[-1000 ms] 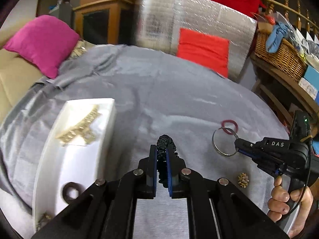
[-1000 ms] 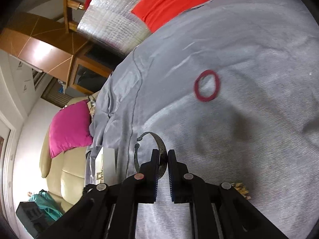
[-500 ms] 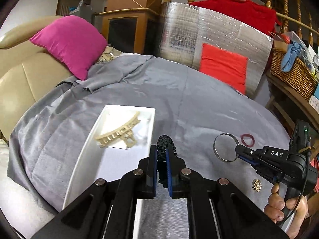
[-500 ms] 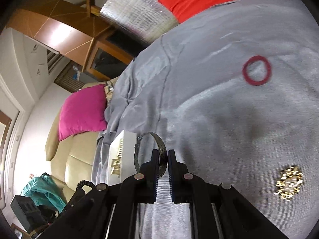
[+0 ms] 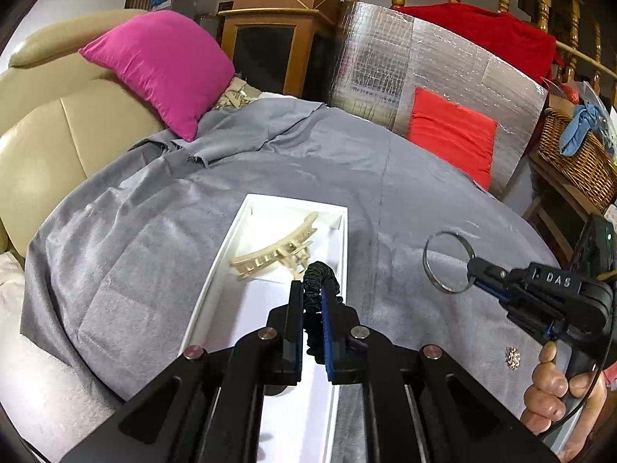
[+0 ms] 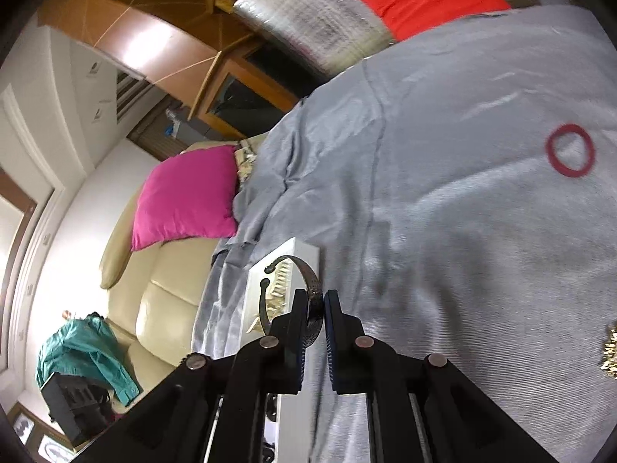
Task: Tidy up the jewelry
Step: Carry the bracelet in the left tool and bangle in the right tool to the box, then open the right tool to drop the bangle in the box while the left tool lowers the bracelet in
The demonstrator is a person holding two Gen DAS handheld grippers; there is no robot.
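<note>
In the left wrist view, the left gripper (image 5: 311,301) is clamping a black braided band (image 5: 320,277) above the white tray (image 5: 216,289), whose long axis is running away from the camera; a cream hair claw (image 5: 275,252) is lying crosswise inside. A second ago the tray sat off to the left.

The right wrist view alone is showing a red ring (image 6: 570,155) on the grey cloth (image 6: 462,212), while the right gripper (image 6: 316,308) is pinching an open silver bangle (image 6: 304,281) edge-on, its gap facing the tray

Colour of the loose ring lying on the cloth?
Red ring on grey cloth; clearest in right wrist view.
</note>
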